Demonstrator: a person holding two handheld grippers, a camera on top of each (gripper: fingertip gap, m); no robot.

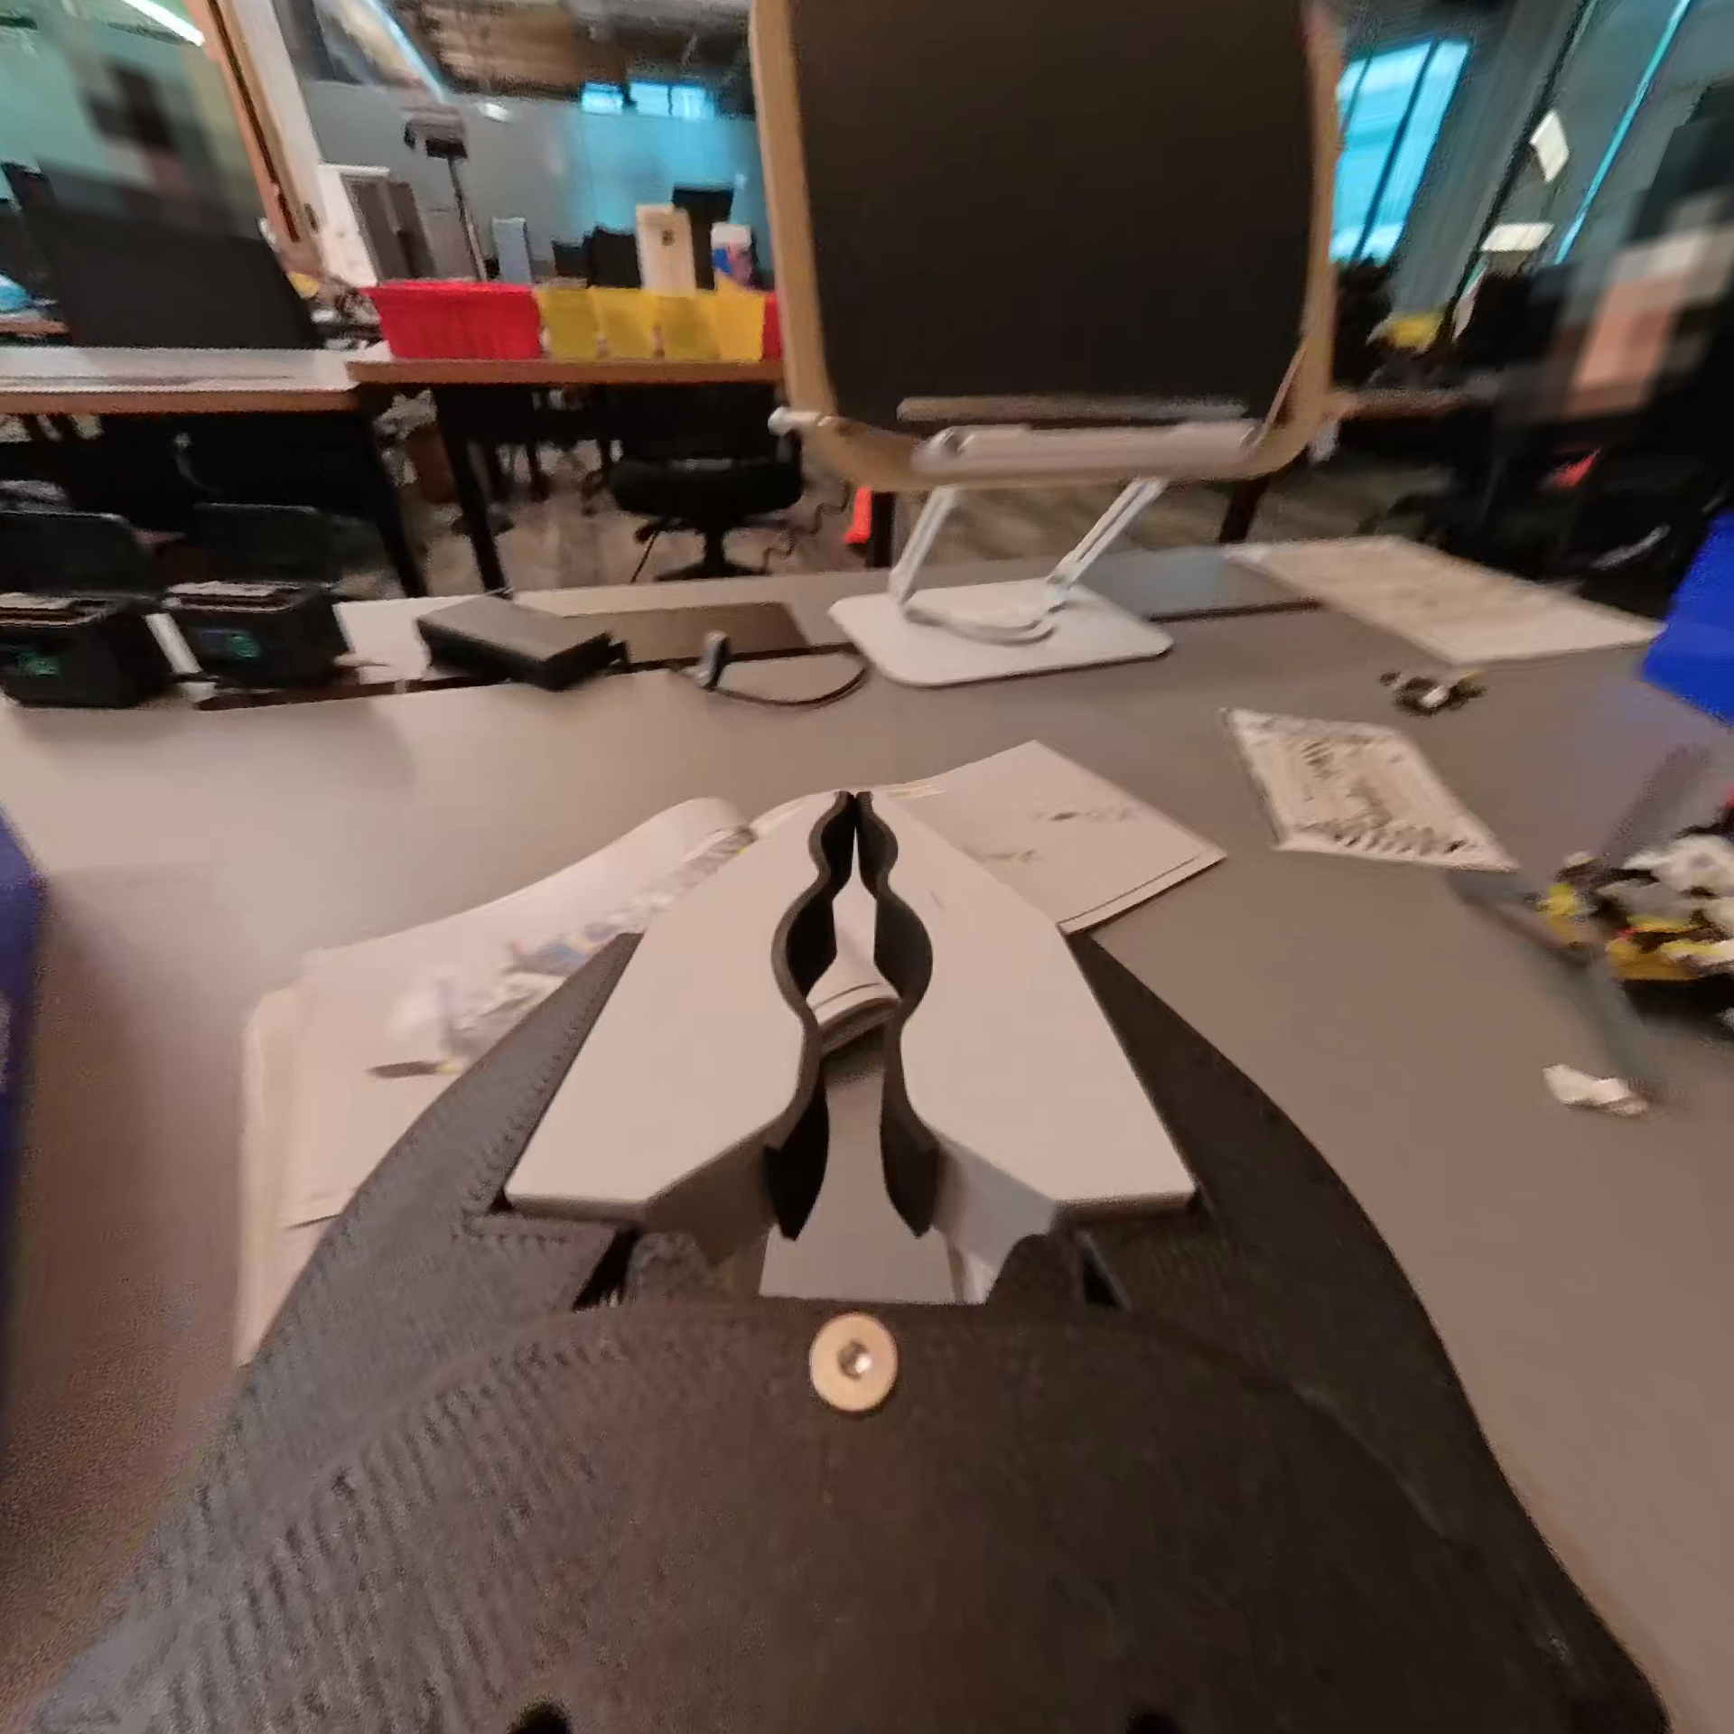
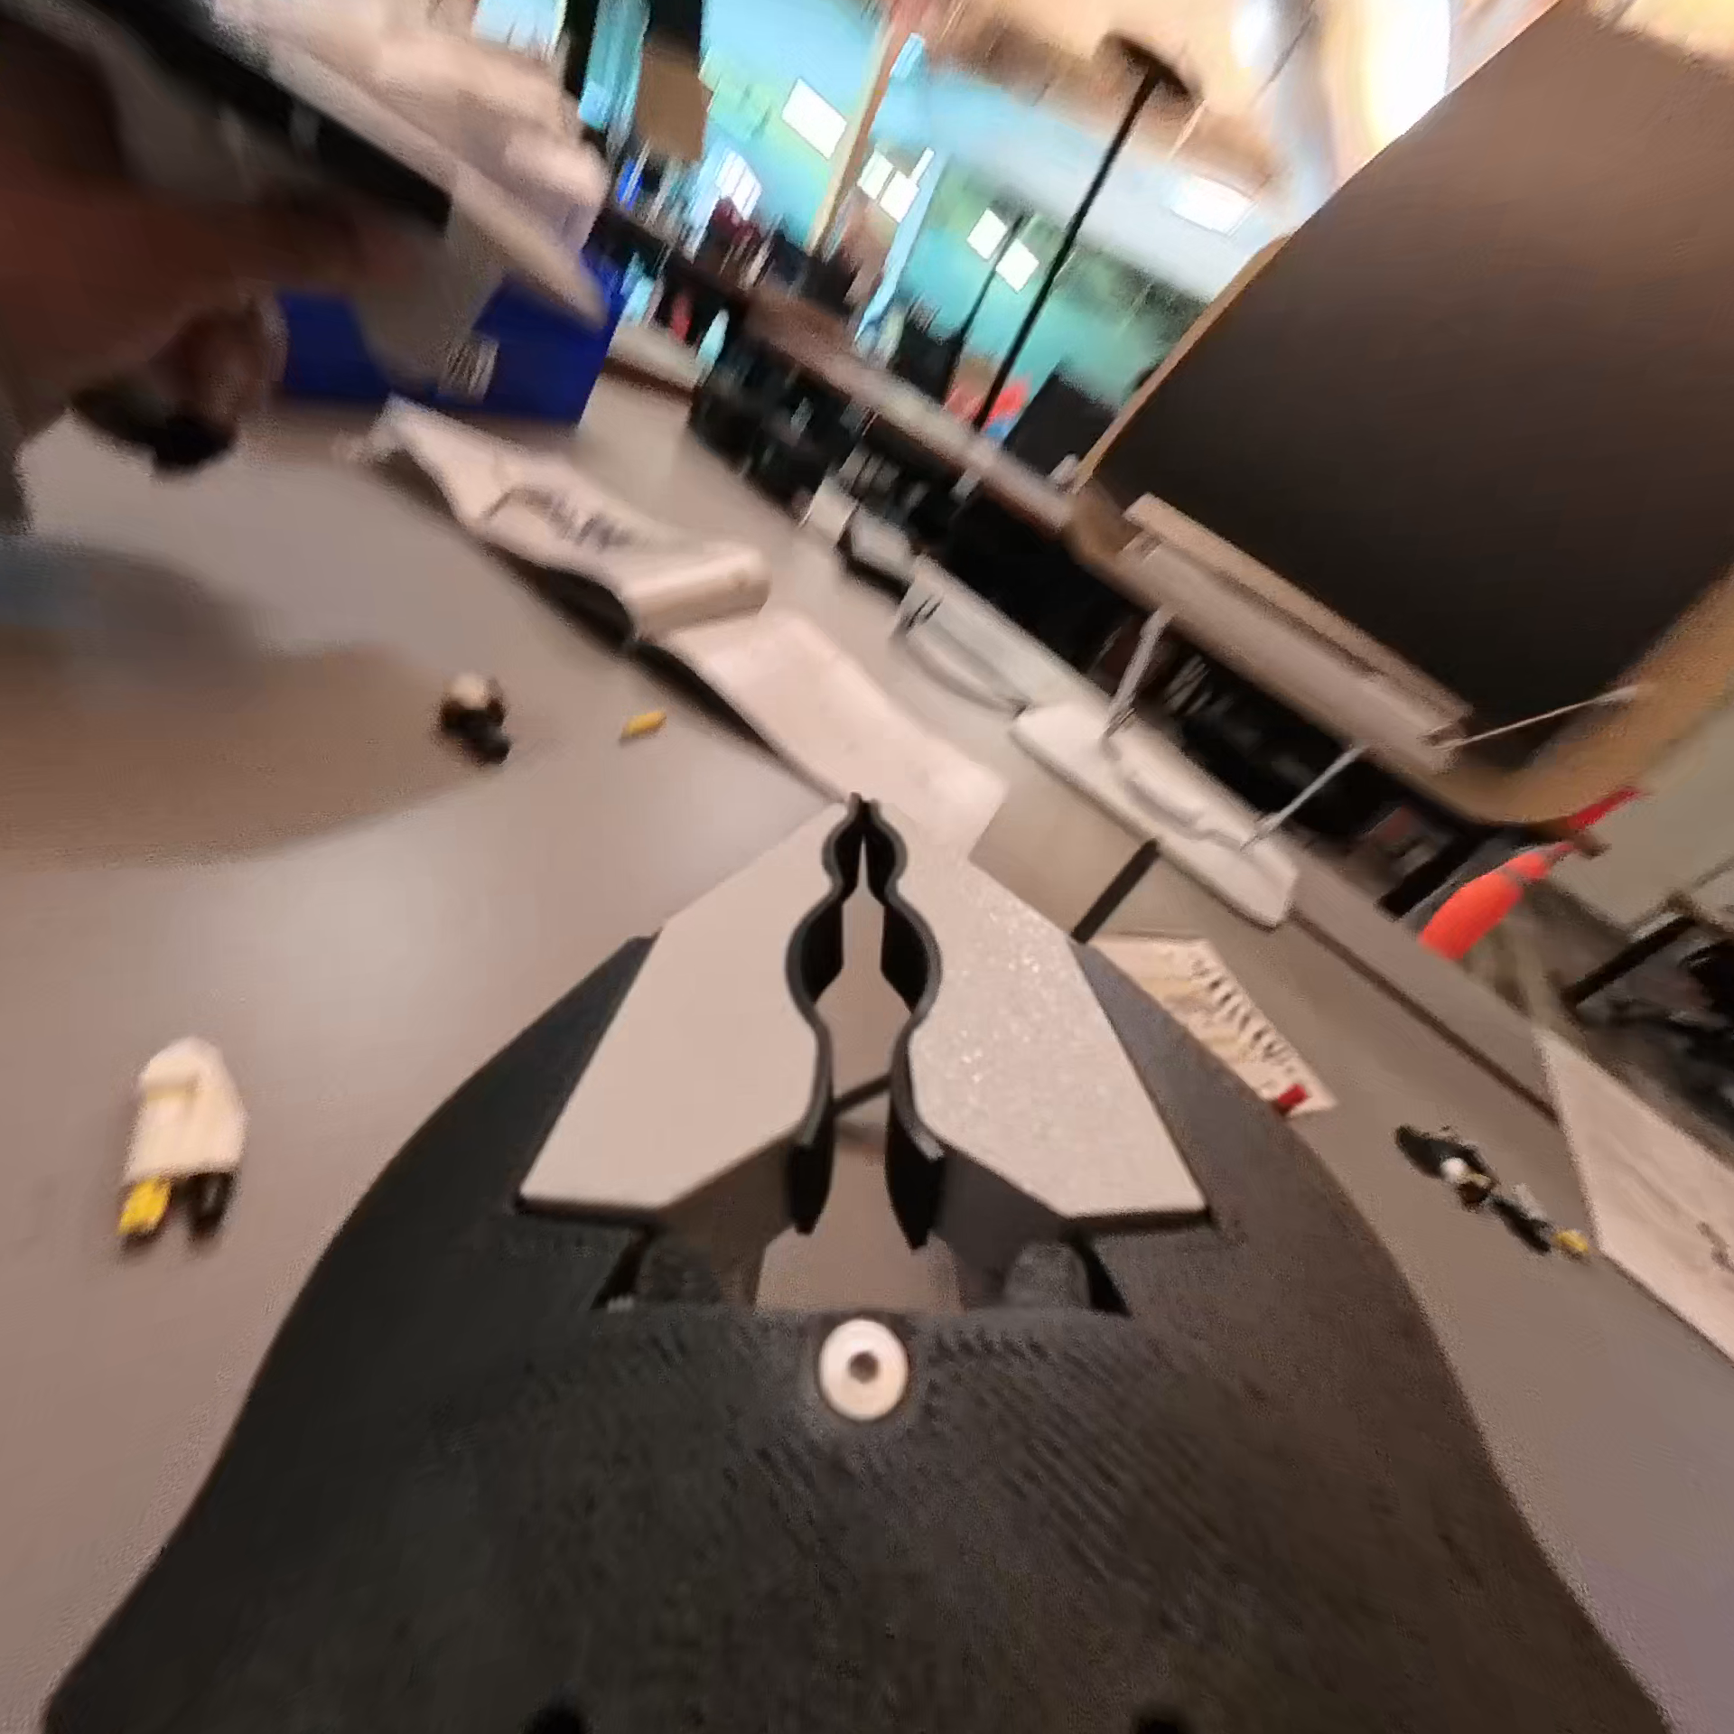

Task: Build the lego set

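My left gripper [image 1: 856, 799] is shut and empty, held above an open instruction booklet [image 1: 1079, 835] on the grey table [image 1: 281, 798]. A heap of yellow, black and white lego pieces [image 1: 1651, 910] lies at the right edge, with a small white piece [image 1: 1595, 1093] in front of it. My right gripper [image 2: 859, 809] is shut and empty, tilted, above the table. In the right wrist view a white, yellow and black lego assembly [image 2: 183, 1140] lies at the left, a small black and white piece [image 2: 477, 713] and a yellow piece [image 2: 643, 724] farther off, and small loose pieces [image 2: 1492, 1187] at the right.
A dark screen on a silver stand [image 1: 1013, 647] rises at the table's back. A flat bag of parts [image 1: 1361, 798] and a printed sheet [image 1: 1436, 591] lie right of the booklet. A blue bin [image 1: 1698, 619] stands at the right edge. A black adapter [image 1: 516, 638] lies back left. Across from one pair of fingers to the other is roughly 25 centimeters. The small white piece [image 1: 1595, 1093] lies some 9 centimeters from my right tips, 25 centimeters from my left tips.
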